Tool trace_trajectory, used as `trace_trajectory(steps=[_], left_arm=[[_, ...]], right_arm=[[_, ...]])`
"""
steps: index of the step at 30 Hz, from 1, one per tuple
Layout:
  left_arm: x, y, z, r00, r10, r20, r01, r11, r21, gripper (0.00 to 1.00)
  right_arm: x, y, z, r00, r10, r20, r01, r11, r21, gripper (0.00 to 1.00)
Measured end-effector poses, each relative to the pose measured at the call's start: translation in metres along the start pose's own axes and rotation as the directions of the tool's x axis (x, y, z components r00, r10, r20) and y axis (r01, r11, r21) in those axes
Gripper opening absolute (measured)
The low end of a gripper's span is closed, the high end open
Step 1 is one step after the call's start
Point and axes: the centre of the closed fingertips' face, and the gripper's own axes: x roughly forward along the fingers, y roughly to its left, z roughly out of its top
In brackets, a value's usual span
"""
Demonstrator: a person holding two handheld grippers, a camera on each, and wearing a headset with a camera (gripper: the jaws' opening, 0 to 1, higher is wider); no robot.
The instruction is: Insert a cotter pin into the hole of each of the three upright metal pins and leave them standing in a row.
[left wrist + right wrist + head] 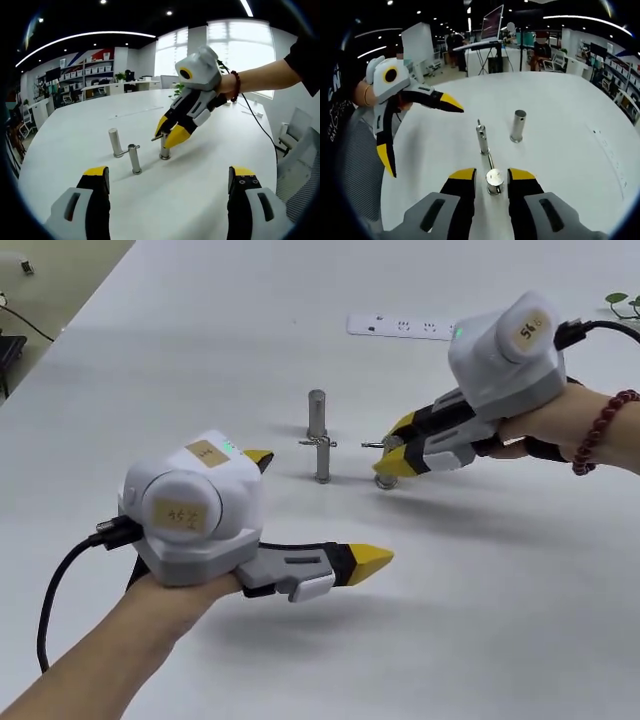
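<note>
Left gripper (316, 507): held low on the near side, jaws wide open, forearm entering from bottom-left. Right gripper (385, 455): extended in from the right, tilted down, jaws pinched nearly together.

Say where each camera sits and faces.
Head view: on the headset, looking down at the three metal pins; left gripper, right gripper and both forearms show.
Left gripper view: low, facing the pins and right gripper; own jaws open.
Right gripper view: above the nearest pin, jaws shut on a cotter pin.
Both gripper views share the middle pin.
</note>
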Motion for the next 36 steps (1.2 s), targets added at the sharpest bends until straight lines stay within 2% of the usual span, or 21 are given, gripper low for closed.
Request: trace_trajectory(steps=[5, 9, 11, 16, 22, 26, 36], left_arm=[[0.000, -0.001, 0.001, 1.0000, -0.002, 0.003, 0.002, 1.000, 0.000, 0.99], [-0.001, -0.001, 0.003, 1.0000, -0.002, 0.009, 0.002, 1.000, 0.000, 0.99], [-0.001, -0.001, 0.004, 0.9999, -0.002, 0.010, 0.002, 1.000, -0.001, 0.99], [-0.001, 0.001, 0.005, 0.9999, 0.005, 0.016, -0.005, 1.000, -0.003, 0.99], [-0.002, 0.003, 0.006, 0.9997, 0.011, 0.021, -0.011, 1.000, -0.006, 0.99], [-0.001, 0.003, 0.006, 0.9997, 0.012, 0.022, -0.012, 1.000, -0.012, 0.98], [-0.002, 0.007, 0.009, 0.9990, 0.020, 0.040, -0.019, 1.000, -0.024, 0.97]], right_arm=[[-0.003, -0.003, 0.017, 0.9980, -0.014, 0.061, 0.012, 0.999, 0.037, 0.26], [-0.002, -0.006, 0.025, 0.9955, -0.034, 0.089, 0.029, 0.998, 0.052, 0.31], [0.001, -0.009, 0.033, 0.9913, -0.051, 0.122, 0.041, 0.996, 0.080, 0.33], [0.006, -0.017, 0.043, 0.9824, -0.095, 0.161, 0.077, 0.991, 0.113, 0.34], [0.015, -0.027, 0.058, 0.9657, -0.136, 0.221, 0.103, 0.983, 0.152, 0.35], [0.022, -0.030, 0.064, 0.9579, -0.150, 0.245, 0.114, 0.981, 0.156, 0.33], [0.044, -0.049, 0.066, 0.9494, -0.191, 0.249, 0.150, 0.973, 0.174, 0.27]])
